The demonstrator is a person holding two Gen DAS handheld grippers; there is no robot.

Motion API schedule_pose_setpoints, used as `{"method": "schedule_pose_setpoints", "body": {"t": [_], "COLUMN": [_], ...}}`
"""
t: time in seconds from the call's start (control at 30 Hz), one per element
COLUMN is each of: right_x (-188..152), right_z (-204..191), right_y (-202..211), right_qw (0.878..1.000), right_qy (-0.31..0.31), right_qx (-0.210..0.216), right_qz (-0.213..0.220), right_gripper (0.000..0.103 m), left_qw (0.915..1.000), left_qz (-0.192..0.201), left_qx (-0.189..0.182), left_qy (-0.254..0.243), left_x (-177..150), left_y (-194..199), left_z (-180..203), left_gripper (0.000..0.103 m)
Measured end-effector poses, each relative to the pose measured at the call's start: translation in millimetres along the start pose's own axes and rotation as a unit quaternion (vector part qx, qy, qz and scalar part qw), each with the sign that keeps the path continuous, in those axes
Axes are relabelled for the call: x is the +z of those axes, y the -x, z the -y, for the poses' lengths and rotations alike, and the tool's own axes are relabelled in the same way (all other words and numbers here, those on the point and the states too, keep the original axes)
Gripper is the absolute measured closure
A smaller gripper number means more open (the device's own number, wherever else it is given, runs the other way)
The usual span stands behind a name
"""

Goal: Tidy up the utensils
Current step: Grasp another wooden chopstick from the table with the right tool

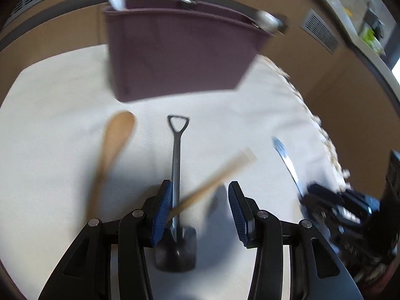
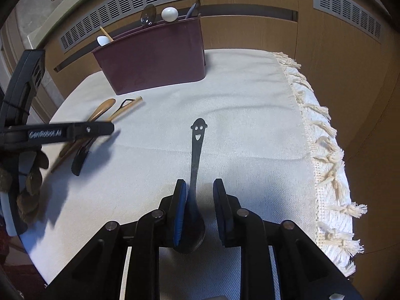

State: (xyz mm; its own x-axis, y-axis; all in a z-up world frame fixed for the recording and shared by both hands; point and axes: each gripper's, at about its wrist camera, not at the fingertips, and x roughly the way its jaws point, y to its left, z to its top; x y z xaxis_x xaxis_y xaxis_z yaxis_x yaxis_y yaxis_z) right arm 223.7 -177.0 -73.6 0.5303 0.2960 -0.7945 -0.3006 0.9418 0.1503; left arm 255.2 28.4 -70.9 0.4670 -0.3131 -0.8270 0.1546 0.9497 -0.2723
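Two spread hand-held grippers: left (image 1: 200, 210) astride shovel spoon (image 1: 176, 172), right (image 2: 200, 205) astride smiley spoon (image 2: 196, 155).

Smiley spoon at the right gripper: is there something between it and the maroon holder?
Nothing visible. Bare cloth lies between the smiley spoon and the maroon holder. The other utensils and the left gripper lie off to the left.

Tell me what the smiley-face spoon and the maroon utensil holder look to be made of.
Smiley-face spoon: probably metal with a dark matte finish; thin, flat handle with cut-out eyes and mouth. Utensil holder: likely plastic or silicone; smooth, uniform maroon walls, dull sheen, rounded moulded corners.
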Motion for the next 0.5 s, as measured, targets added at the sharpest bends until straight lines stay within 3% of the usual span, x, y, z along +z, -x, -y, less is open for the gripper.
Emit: {"method": "schedule_pose_setpoints", "body": {"t": [0.17,0.27,0.37,0.5], "right_x": [-3,-2,-3,-6], "right_z": [2,-2,-12,-23], "right_y": [1,0,-1,-3], "right_qw": [1.000,1.000,0.999,0.999], "right_qy": [0.000,0.011,0.029,0.037], "right_qx": [0.005,-0.003,-0.011,-0.014], "right_qz": [-0.001,-0.005,-0.010,-0.018], "right_gripper": [0.082,0.080,0.071,0.051], "left_qw": [0.9993,0.9993,0.9998,0.9992], "left_qz": [-0.015,-0.010,0.010,0.040], "left_qx": [-0.034,-0.037,-0.017,-0.001], "left_qy": [-0.001,0.001,-0.001,0.006], "left_x": [-20,-25,-21,-15], "left_y": [8,14,24,40], "left_z": [15,16,9,-3], "left_gripper": [0.057,0.057,0.057,0.057]}}
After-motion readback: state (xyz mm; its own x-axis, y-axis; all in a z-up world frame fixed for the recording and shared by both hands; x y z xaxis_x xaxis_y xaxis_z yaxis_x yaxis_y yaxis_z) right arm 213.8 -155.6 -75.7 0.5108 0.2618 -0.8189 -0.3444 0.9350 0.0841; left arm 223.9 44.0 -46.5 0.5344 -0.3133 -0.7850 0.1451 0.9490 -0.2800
